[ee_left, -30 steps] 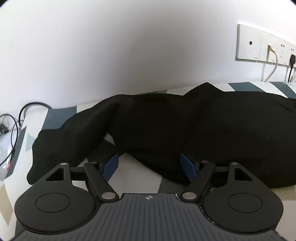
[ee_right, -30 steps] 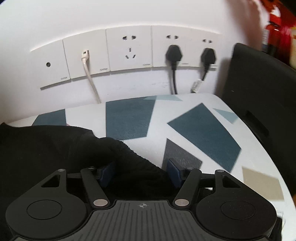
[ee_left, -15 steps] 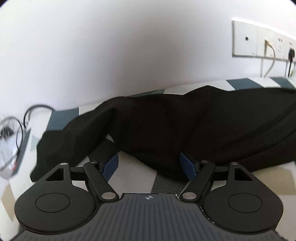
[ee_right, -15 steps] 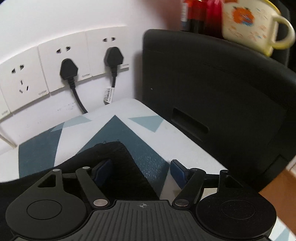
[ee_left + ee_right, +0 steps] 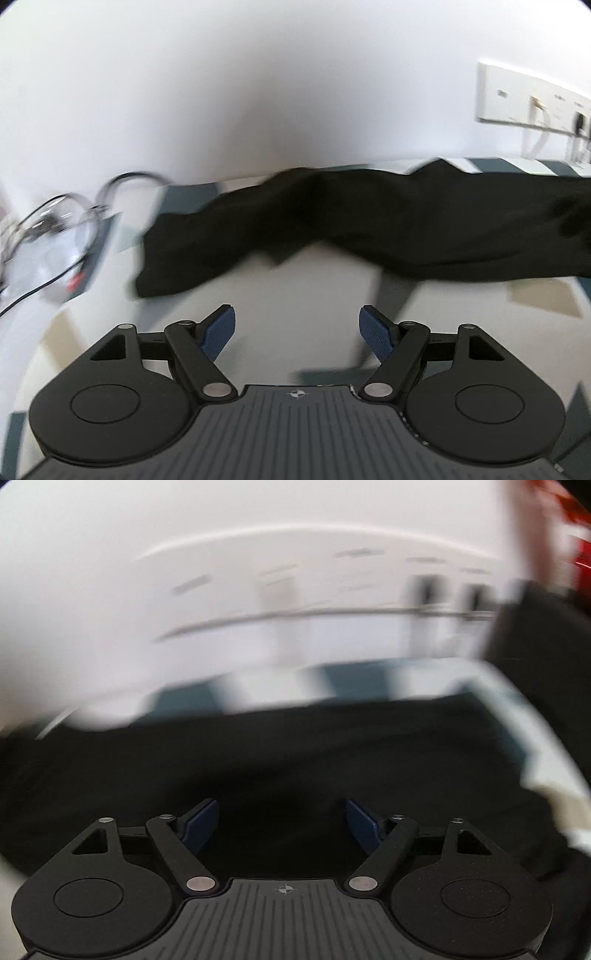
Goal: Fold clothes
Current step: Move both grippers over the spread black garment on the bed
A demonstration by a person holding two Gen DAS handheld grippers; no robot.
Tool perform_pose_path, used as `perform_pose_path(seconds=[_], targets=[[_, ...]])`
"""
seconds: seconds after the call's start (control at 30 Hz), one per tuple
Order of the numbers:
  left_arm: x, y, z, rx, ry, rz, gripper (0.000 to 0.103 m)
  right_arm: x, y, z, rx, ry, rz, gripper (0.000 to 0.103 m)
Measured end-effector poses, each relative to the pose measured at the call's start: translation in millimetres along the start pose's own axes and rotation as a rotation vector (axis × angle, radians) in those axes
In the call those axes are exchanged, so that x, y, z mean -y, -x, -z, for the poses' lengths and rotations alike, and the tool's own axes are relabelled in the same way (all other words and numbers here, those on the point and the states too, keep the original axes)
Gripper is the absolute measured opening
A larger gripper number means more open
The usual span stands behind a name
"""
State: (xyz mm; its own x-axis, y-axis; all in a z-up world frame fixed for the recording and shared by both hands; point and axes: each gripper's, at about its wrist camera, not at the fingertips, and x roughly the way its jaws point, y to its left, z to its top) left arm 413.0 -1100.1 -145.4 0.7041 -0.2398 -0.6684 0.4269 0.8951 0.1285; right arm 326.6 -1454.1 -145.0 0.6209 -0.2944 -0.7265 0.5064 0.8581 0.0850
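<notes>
Between folds: both tools empty, garment flat on table.
Black garment (image 5: 388, 225) lies stretched along the far side of the patterned table (image 5: 303, 295), near the wall. Left tool (image 5: 297, 328) spread wide over bare table, nothing between pads. Right tool (image 5: 282, 821) opening above the cloth, not gripping. Next, probably: pick an edge or sleeve end, pinch, fold over.

Both grippers angled downward, nothing held

The left gripper (image 5: 297, 328) has its blue pads (image 5: 218, 330) spread apart, empty between them. The right gripper (image 5: 282, 821) is opening its jaws, gripping nothing.
</notes>
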Motion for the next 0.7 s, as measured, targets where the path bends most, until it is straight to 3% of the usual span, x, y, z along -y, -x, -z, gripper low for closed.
perform_pose_path(seconds=[0.13, 0.23, 0.33, 0.47, 0.57, 0.6, 0.63, 0.7], targets=[[-46.9, -4.7, 2.1, -0.047, 0.124, -0.096, 0.076, -65.0, 2.5, 13.4, 0.011, 0.12, -0.086, 0.087], [-69.5, -10.1, 1.6, -0.01, 0.149, -0.147, 0.076, -90.3, -5.1, 16.7, -0.018, 0.151, -0.101, 0.096], [-75.3, -28.3, -4.8, 0.015, 0.06, -0.144, 0.076, -79.6, -8.5, 13.1, -0.004, 0.077, -0.077, 0.1], [-81.1, -52.6, -15.1, 0.041, 0.071, -0.078, 0.076, -60.6, -7.5, 18.4, 0.022, 0.043, -0.016, 0.102], [-77.4, -69.5, -24.9, 0.084, 0.051, -0.022, 0.051, -58.8, -6.9, 22.0, 0.025, 0.086, -0.024, 0.102], [-74.4, -73.7, -29.0, 0.084, 0.036, -0.011, 0.017, -59.6, -6.3, 21.9, 0.026, 0.086, -0.019, 0.102], [-71.1, -77.6, -33.1, 0.081, 0.019, -0.002, 0.005, -61.0, -5.6, 22.2, 0.029, 0.09, -0.015, 0.102], [-66.1, -76.1, -37.0, 0.086, 0.001, -0.019, 0.005, -60.3, -5.5, 22.0, 0.042, 0.106, -0.023, 0.1]])
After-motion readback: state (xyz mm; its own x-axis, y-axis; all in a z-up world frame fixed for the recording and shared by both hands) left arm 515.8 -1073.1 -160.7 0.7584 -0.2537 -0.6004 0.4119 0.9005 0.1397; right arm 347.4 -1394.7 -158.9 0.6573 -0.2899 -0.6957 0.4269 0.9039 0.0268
